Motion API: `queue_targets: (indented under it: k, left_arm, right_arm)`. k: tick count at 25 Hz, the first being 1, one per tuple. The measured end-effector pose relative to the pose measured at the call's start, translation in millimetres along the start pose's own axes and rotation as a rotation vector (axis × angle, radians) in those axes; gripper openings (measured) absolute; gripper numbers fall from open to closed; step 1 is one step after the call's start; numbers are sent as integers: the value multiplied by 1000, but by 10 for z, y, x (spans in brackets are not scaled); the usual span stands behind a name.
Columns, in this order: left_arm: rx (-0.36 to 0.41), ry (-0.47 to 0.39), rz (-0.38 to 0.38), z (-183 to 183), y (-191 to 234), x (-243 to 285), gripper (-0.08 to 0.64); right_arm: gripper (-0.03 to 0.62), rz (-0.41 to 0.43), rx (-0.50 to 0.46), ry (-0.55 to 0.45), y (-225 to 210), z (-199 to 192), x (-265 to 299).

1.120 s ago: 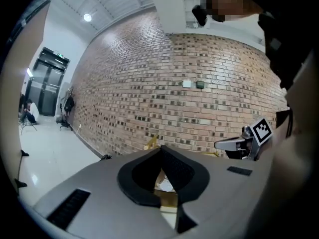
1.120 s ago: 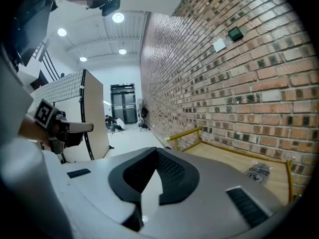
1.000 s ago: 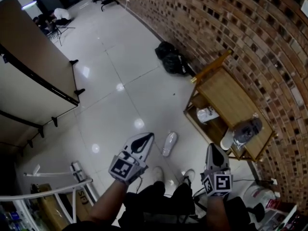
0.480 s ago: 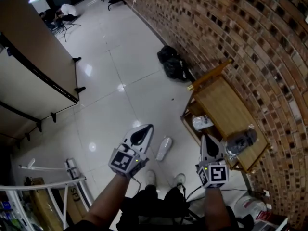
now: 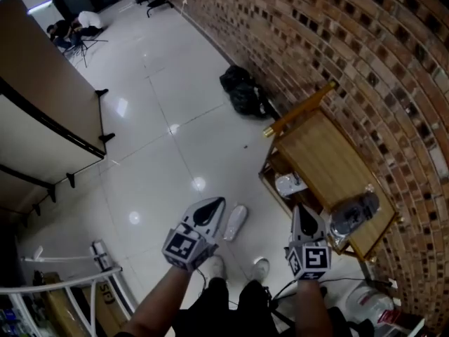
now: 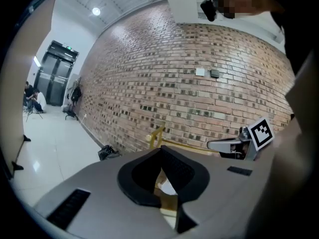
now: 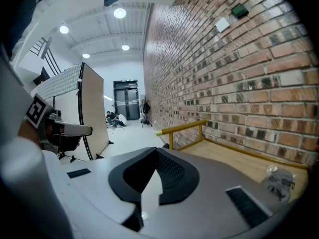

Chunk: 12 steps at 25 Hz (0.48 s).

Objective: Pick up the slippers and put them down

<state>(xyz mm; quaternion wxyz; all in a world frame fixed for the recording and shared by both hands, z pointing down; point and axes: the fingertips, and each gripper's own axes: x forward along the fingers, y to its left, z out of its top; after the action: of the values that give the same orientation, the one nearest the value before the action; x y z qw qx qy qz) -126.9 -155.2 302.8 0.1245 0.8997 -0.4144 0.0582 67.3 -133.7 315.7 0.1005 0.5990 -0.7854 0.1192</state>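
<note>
We have one slipper (image 5: 235,222) on the floor (image 5: 161,146), just left of the wooden rack (image 5: 330,153) standing against the brick wall (image 5: 365,41) (plastic item (image 5: 354,213) on top). Bags (image 5: 242,90) lie beyond the rack at the wall's foot; partition board (image 5: 42,111) far left.

Looks like a big open hall in a studio or commercial building. Shows a long bare brick wall (image 5: 337,41), a glossy white tiled floor (image 5: 161,118), round ceiling lights (image 7: 119,13) and lift doors (image 7: 124,101) at the far end. Has a tall partition board (image 5: 42,111) on metal feet, with people (image 5: 85,20) sitting on the floor beyond it.
</note>
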Motion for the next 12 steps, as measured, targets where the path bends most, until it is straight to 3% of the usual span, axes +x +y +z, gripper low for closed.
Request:
queue_targets:
  k: [6,12]
  left_arm:
    - [-59,131,16,-961,13,78,0]
    - [-124,172,31,-1656,-29,221,0]
  right_arm:
    - [9,1,32,141,-73,-931,27]
    - [9,5,37,215,-156,-1502,81]
